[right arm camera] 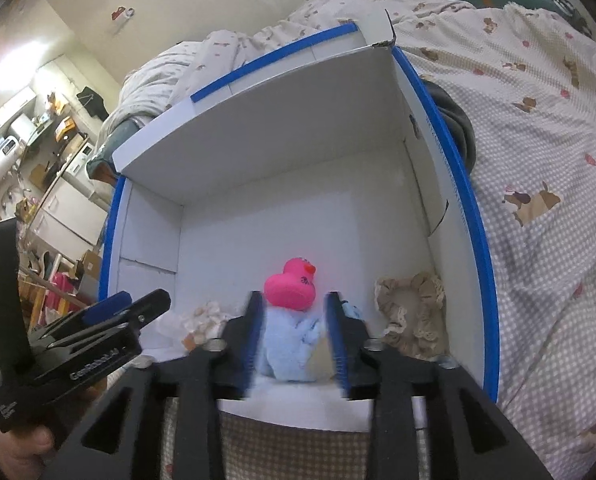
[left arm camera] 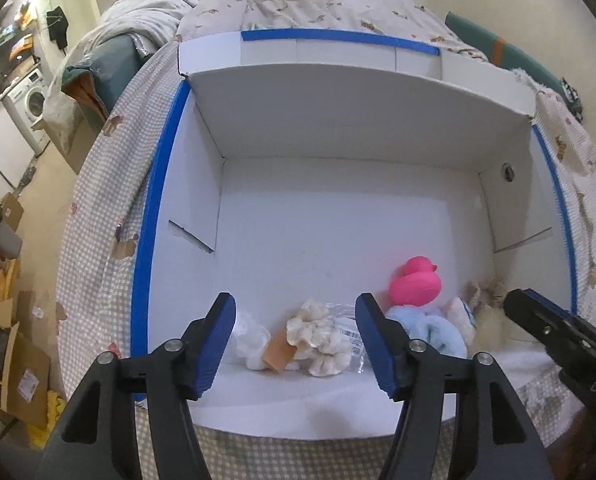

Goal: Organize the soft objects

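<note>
Both claws hung released over the box (left arm camera: 338, 216): left claw (left arm camera: 296, 344) above a scrunchie (left arm camera: 318, 336), right claw (right arm camera: 294, 336) astride a blue cloth (right arm camera: 294, 348).

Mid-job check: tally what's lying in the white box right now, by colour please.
Pink: 1, the rubber duck
Light blue: 1, the fluffy cloth
Beige: 1, the lace scrunchie
Cream: 1, the fuzzy scrunchie
White: 1, the soft bundle
Tan: 1, the small piece
Clear: 1, the labelled plastic bag
Total: 7
</note>
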{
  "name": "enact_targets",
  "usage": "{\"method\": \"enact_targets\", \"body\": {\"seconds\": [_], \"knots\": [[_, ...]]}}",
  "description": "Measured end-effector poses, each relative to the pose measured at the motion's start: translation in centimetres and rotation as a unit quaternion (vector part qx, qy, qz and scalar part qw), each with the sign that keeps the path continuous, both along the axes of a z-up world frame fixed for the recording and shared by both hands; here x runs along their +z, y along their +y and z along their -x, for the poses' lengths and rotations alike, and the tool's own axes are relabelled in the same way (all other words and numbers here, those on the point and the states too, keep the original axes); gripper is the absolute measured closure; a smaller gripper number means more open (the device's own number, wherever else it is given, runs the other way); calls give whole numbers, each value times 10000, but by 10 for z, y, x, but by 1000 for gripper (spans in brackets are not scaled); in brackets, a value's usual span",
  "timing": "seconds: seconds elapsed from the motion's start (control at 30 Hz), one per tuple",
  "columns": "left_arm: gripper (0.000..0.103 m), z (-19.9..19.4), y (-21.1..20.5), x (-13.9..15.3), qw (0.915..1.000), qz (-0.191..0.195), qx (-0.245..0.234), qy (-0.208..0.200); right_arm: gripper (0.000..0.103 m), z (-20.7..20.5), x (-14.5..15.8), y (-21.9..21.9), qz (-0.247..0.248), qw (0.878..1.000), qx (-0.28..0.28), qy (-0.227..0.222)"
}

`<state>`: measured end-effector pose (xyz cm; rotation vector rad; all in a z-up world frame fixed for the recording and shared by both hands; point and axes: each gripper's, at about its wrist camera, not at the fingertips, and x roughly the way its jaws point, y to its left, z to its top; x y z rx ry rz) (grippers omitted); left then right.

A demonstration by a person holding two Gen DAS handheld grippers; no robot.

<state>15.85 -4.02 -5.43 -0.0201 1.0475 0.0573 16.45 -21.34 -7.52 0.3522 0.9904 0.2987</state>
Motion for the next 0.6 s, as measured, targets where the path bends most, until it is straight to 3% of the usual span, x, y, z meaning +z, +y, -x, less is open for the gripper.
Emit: {"method": "enact_targets", "body": {"seconds": [0.03,0.2,0.27,0.4,0.5,0.6], "knots": [[44,2,2,3,10000,30,-7,-36,25,1,2,-1,8,10000,-31,-46],[44,13,11,16,9998,0,-29,-174,20,8,19,3,131,9986,3,-513],[44,18,16,22,9997,-48,-7,-246,0,11,23,5,174,9977,27,-652],[44,29,28,35,9991,-135,-15,-400,0,15,30,6,285,9951,-11,-952],[44,39,38,42,9986,-212,68,-487,0,16,29,5,305,9950,-64,-945],[40,48,51,45,9987,-52,239,-458,0,20,30,2,297,9951,-146,-926]]}}
